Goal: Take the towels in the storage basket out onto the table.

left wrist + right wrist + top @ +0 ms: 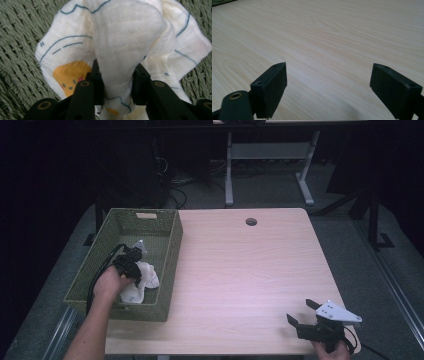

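A white cloth (146,279) with blue lines and orange cartoon prints lies bunched inside a green woven basket (171,265) at the table's left. My left gripper (136,275) reaches down into the basket. In the left gripper view the cloth (125,37) rises in a fold that my left gripper (117,82) has pinched between its black jaws, with the basket's weave (20,37) around it. My right gripper (302,312) hovers low over the table's front right corner. Its jaws stand wide apart with nothing between them, and my right gripper (328,85) looks across bare wood (324,30).
The light wooden table (240,265) has a round cable hole (251,222) near its far edge. The basket takes up the left side and overhangs the left edge. Beyond the table stand a white desk frame (270,155) and cables on a dark floor.
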`<state>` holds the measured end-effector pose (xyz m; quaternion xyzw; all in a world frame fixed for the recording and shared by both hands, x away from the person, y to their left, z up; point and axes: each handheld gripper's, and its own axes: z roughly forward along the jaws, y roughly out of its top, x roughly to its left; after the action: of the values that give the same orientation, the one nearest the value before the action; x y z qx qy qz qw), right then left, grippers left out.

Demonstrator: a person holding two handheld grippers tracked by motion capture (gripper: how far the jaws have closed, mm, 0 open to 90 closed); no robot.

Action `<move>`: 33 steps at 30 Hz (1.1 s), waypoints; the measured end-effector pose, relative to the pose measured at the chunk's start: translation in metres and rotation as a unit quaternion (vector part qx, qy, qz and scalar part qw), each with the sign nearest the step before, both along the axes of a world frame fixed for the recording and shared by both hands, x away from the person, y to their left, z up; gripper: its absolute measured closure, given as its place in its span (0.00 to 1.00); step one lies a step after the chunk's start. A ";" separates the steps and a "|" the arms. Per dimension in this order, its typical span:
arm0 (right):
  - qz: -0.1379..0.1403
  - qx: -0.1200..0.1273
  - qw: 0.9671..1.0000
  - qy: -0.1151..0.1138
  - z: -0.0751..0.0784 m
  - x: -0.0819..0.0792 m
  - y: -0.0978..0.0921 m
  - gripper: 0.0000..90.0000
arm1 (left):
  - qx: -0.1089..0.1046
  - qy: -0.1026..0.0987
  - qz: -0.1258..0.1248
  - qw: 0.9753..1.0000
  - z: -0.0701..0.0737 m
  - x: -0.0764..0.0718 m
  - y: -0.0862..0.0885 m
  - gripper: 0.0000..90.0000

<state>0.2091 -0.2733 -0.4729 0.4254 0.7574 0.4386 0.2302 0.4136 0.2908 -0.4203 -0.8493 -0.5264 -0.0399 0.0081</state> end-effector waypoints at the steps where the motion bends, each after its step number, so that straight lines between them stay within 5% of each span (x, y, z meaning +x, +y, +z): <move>1: -0.001 0.001 1.000 -0.001 0.000 0.000 0.000 0.15 | -0.002 0.001 0.001 1.000 0.000 0.000 0.001 0.79; 16: -0.002 -0.001 1.000 0.000 0.000 0.000 0.000 0.15 | -0.043 -0.012 0.011 0.999 0.013 -0.004 0.016 0.82; 20: -0.003 -0.001 1.000 0.000 0.000 0.000 0.001 0.15 | -0.075 -0.026 0.015 0.997 0.025 -0.007 0.021 0.82; 28: -0.002 -0.001 1.000 0.000 0.000 0.000 0.001 0.15 | -0.102 -0.050 0.019 0.993 0.045 -0.014 0.032 0.82; 33: -0.003 -0.001 1.000 0.001 0.000 0.000 0.001 0.15 | -0.147 -0.061 0.030 0.987 0.054 -0.016 0.041 0.82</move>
<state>0.2086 -0.2720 -0.4730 0.4277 0.7568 0.4368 0.2315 0.3978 0.3319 -0.3659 -0.8208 -0.5515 -0.0137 -0.1482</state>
